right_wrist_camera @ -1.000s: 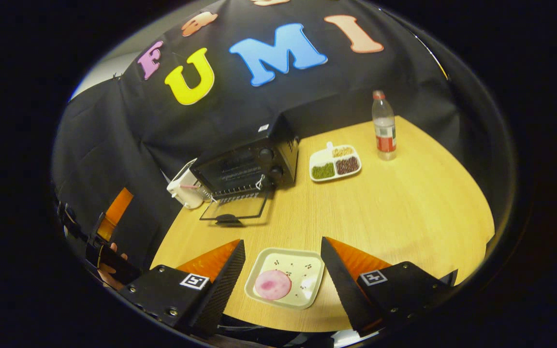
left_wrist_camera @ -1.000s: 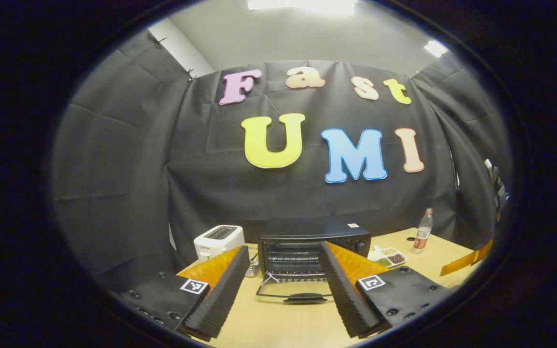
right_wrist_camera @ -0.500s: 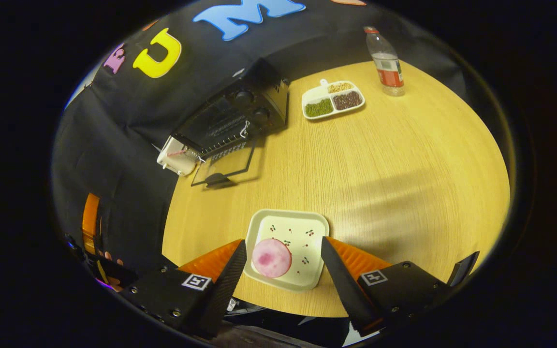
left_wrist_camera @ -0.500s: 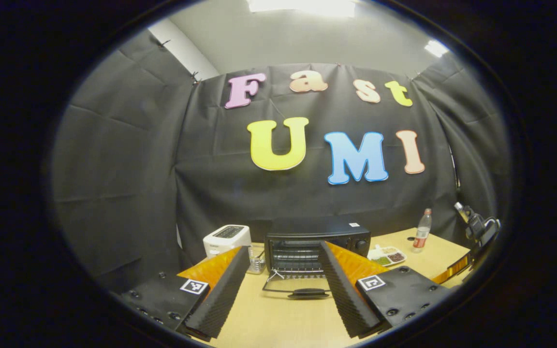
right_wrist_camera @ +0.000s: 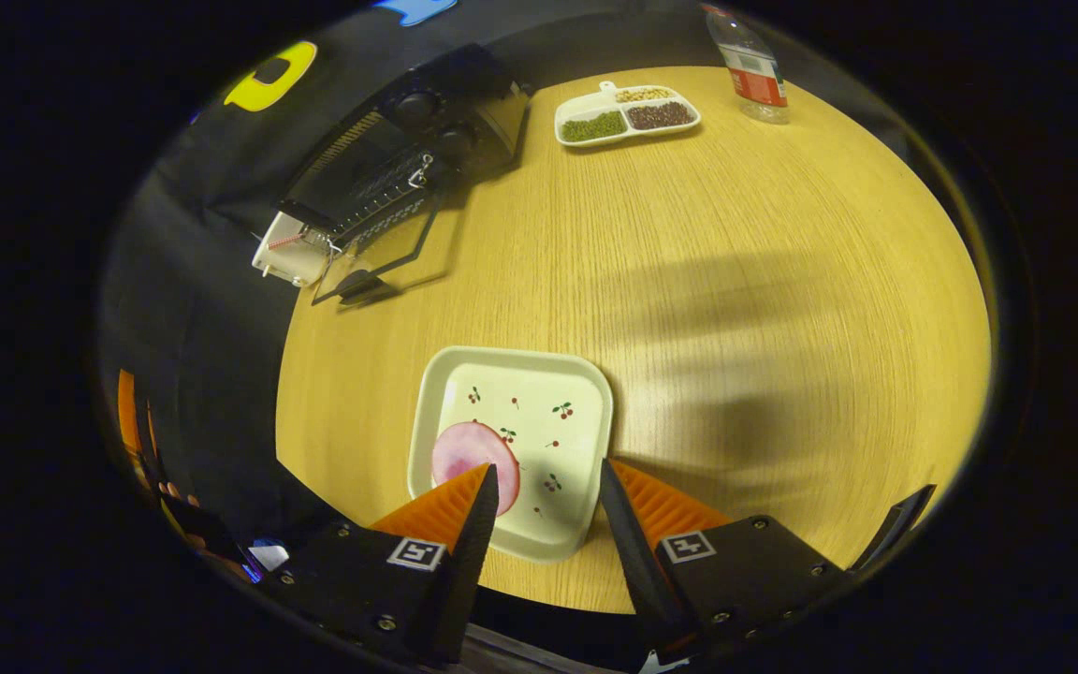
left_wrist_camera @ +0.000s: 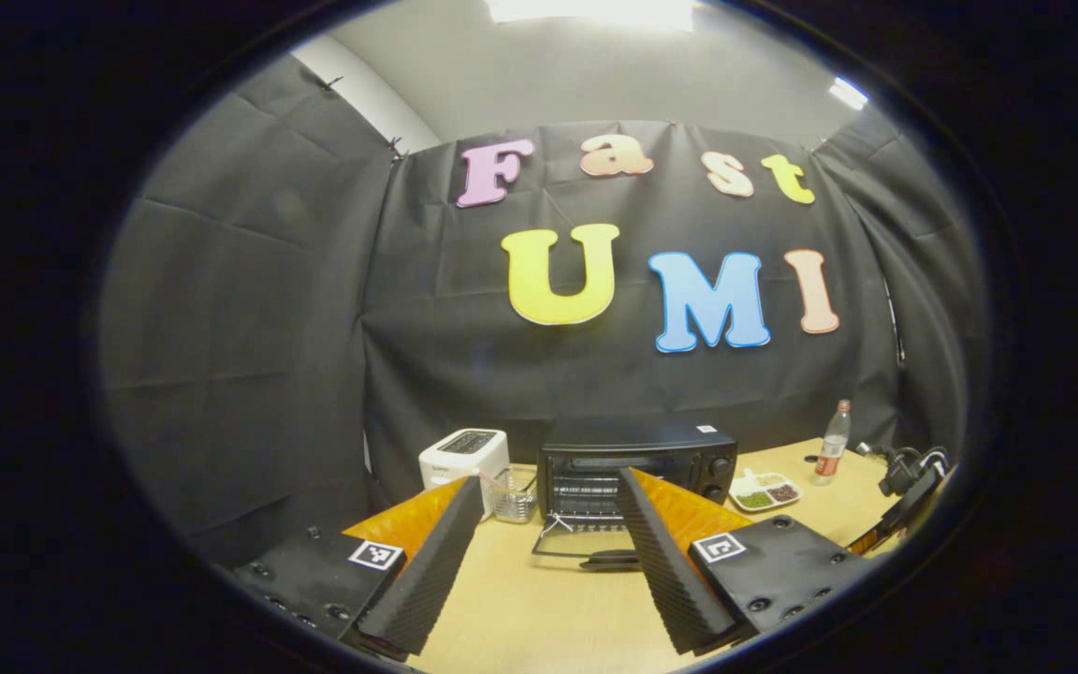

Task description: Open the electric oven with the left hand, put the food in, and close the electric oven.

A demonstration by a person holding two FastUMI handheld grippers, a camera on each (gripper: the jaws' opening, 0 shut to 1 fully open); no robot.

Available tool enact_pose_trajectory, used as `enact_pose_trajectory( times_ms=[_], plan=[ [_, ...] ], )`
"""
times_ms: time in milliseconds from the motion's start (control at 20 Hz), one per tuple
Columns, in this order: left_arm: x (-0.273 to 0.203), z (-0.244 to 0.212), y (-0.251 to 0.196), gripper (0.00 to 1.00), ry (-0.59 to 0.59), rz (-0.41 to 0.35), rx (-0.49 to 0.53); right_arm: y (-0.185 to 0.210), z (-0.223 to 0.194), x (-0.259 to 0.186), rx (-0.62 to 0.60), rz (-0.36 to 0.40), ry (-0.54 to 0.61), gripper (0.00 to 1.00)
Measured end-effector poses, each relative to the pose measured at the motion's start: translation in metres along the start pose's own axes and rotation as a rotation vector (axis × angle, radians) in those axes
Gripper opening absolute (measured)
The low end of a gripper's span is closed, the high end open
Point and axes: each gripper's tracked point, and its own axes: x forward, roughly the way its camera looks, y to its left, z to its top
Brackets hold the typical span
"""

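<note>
Right gripper [right_wrist_camera: 544,491] hangs spread over the plate [right_wrist_camera: 539,384] with pink food [right_wrist_camera: 462,451]; left gripper [left_wrist_camera: 548,510] spread, oven door [left_wrist_camera: 586,552] down

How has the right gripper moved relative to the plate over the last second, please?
Yes. The right gripper has closed in on the plate: its fingers now overlap the plate's near edge and the pink food, where earlier they flanked the plate. Its jaws stand narrower.

black oven [left_wrist_camera: 637,463] stands door-down open; pink round food [right_wrist_camera: 466,453] lies on cherry-print plate [right_wrist_camera: 539,412]
</note>
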Motion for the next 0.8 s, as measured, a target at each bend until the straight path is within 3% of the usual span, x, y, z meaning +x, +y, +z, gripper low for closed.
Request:
enact_pose_trajectory(
  times_ms=[200,300,500,550,800],
  plan=[
    [-0.002,0.0,0.008,1.0,-0.002,0.015,-0.005,-0.014,-0.013,0.015,0.041,-0.043,0.077,0.68],
    [-0.003,-0.001,0.011,1.0,-0.002,0.023,-0.005,-0.015,-0.014,0.014,0.066,-0.03,0.077,0.26],
    [-0.004,-0.004,0.013,1.0,0.007,0.028,-0.015,-0.025,-0.009,0.019,0.107,-0.047,0.045,0.29],
    [-0.005,-0.003,0.013,1.0,0.007,0.027,-0.015,-0.025,-0.01,0.014,0.114,-0.027,0.063,0.01],
    [-0.002,-0.005,0.012,1.0,0.009,0.027,-0.014,-0.017,-0.011,0.016,0.127,0.032,0.035,0.0]
  ],
)
